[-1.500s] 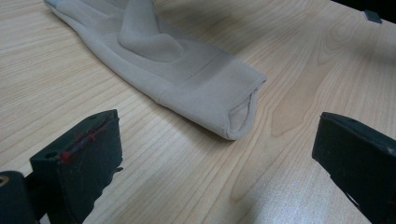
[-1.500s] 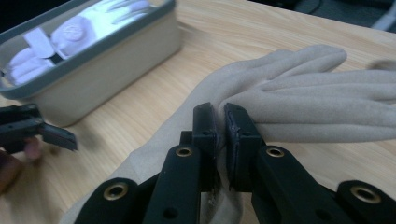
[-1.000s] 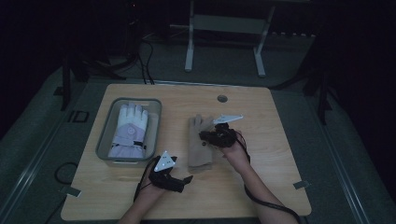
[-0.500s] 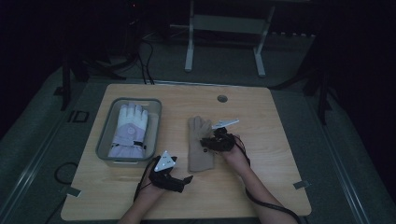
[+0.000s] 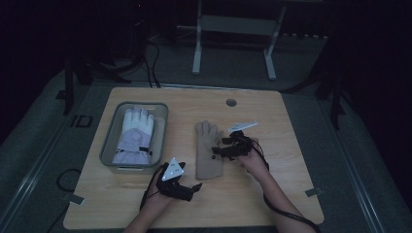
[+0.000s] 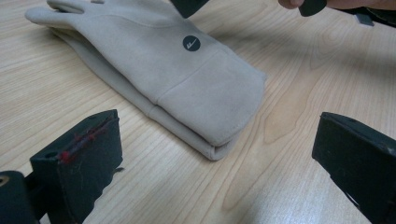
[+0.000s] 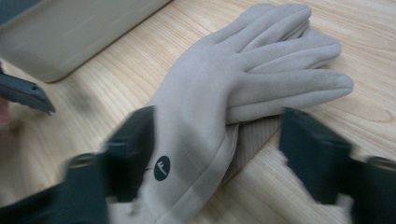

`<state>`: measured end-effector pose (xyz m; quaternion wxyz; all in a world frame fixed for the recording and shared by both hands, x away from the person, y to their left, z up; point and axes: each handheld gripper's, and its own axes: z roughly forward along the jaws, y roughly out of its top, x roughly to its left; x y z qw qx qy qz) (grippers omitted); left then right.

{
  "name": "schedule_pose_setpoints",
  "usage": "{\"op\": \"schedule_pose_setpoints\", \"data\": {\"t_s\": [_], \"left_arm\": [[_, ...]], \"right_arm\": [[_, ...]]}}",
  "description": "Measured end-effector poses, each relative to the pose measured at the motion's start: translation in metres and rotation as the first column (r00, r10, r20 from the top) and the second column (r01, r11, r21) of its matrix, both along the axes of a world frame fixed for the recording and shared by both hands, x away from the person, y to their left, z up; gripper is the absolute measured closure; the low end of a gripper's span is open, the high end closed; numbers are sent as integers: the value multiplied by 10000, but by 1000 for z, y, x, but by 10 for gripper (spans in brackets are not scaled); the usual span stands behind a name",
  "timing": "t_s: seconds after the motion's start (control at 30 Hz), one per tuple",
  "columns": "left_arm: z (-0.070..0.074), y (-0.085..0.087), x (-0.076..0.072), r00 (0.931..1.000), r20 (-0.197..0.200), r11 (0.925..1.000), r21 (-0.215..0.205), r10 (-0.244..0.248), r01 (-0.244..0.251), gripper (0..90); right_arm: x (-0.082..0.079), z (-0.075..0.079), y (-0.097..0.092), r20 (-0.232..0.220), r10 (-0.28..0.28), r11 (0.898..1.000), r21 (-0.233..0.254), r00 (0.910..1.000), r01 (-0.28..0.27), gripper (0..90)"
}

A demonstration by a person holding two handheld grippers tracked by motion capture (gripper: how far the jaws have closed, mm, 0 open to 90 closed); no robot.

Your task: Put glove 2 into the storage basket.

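A pair of beige gloves [image 5: 208, 148] lies stacked flat at the middle of the table, fingers pointing away, a round black logo near the cuff [image 7: 161, 168]. My right gripper [image 5: 219, 151] reaches over the cuff from the right. Its jaws have just been opening and now stand wide, the glove [image 7: 233, 84] lying between them unpressed. My left gripper [image 5: 192, 188] rests near the front edge, open and empty, facing the glove's cuff [image 6: 205, 107] a short way off.
A grey tray [image 5: 109, 141] at the left holds a white and lavender glove [image 5: 136, 131]. A round cable hole [image 5: 231, 102] sits at the back of the wooden table [image 5: 282, 194]. Cables trail from both grippers over the near edge.
The right hand has shifted slightly toward the near edge over the beige glove's cuff, and its grey plate has tilted. The gloves lie where they were. The left hand has stayed put.
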<state>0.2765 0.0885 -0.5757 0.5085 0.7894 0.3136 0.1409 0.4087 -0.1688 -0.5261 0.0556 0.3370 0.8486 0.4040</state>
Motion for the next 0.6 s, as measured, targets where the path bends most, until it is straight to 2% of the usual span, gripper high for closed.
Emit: {"op": "schedule_pose_setpoints", "data": {"t_s": [0.07,0.13,0.2,0.3,0.4,0.47,0.53,0.6], "left_arm": [[1,0,0,10000,-17,9999,-102,32,-33,18],[3,0,-1,10000,18,9998,-157,91,-90,18],[5,-2,-1,9999,40,9998,-183,105,-104,18],[7,-5,-2,9999,145,10000,-82,40,-39,19],[9,-9,-2,9998,194,10000,-36,-73,74,19],[11,-11,-2,9999,125,10000,-80,-40,41,19],[14,-11,0,10000,68,9999,-121,5,-4,57],[16,-12,2,9999,-78,10000,29,82,-82,57]], "right_arm": [[-1,0,-2,-112,58,9999,129,9999,-56,179],[-1,1,-4,7,292,9996,6,9996,-292,134],[-1,2,-6,228,342,9990,-283,9992,-336,141],[0,4,-12,233,593,9982,-81,9980,-591,174],[1,7,-16,477,596,9981,-163,9971,-589,189],[1,9,-17,363,500,9987,-143,9981,-495,189],[1,12,-18,-7,506,9983,-295,9987,-506,210],[1,14,-18,-121,566,9980,-278,9983,-570,195]]}}
